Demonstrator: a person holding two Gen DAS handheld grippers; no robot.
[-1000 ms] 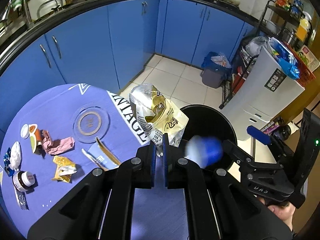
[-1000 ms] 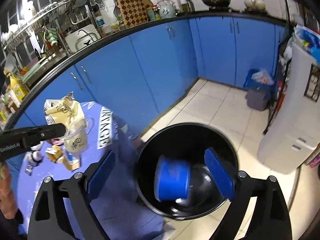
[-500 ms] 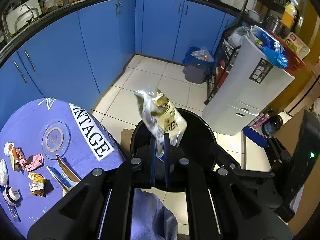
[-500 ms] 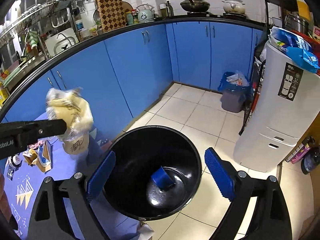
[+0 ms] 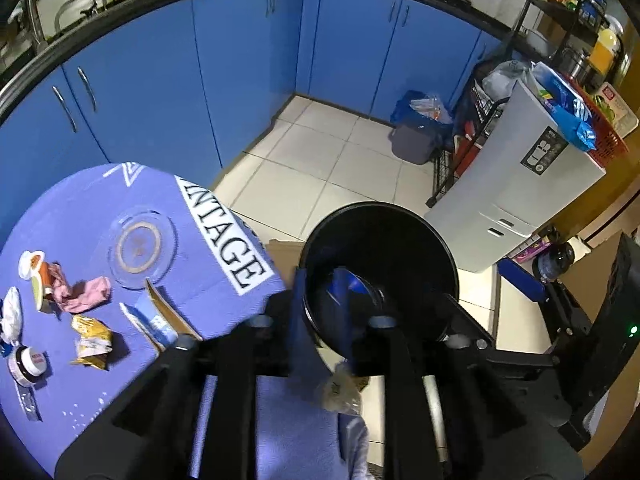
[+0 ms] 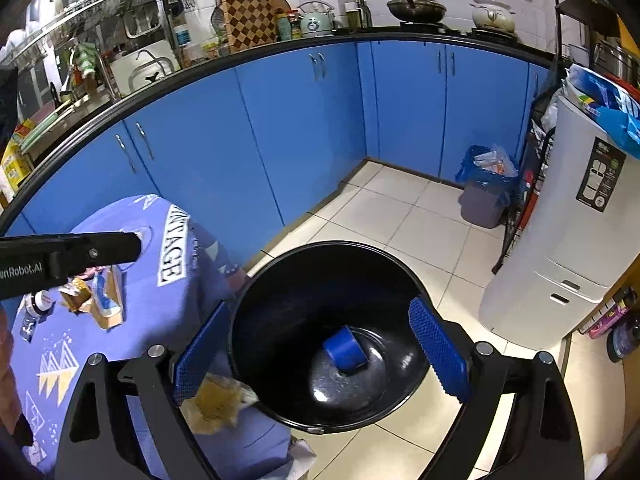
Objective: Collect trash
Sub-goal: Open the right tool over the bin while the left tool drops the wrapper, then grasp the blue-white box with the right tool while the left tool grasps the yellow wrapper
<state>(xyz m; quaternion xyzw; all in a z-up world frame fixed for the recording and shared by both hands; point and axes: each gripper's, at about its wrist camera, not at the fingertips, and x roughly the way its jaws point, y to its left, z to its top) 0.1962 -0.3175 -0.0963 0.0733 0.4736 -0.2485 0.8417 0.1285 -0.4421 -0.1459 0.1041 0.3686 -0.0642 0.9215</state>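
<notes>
My left gripper [image 5: 320,316] hangs at the near rim of the black bin [image 5: 400,208]; its jaws are opening and nothing is between them. The yellow snack bag [image 5: 338,392] is loose and blurred just below the fingers, by the hanging purple cloth; in the right wrist view the bag [image 6: 216,400] shows left of the bin's rim [image 6: 328,245]. My right gripper [image 6: 320,352] stands wide open and empty above the bin. A blue cup [image 6: 346,348] lies on its side at the bin's bottom.
On the purple-clothed table [image 5: 80,208] lie a pink crumpled paper [image 5: 86,292], a yellow wrapper [image 5: 92,336], a torn carton [image 5: 156,320], a small jar [image 5: 26,362] and a glass plate [image 5: 140,246]. A white appliance [image 5: 520,184] and a lined grey bin [image 5: 416,136] stand beyond.
The left gripper carried the snack bag from the table to the bin, then opened, and the bag dropped away. The blue cup fell from between the right fingers and settled in the bin.
</notes>
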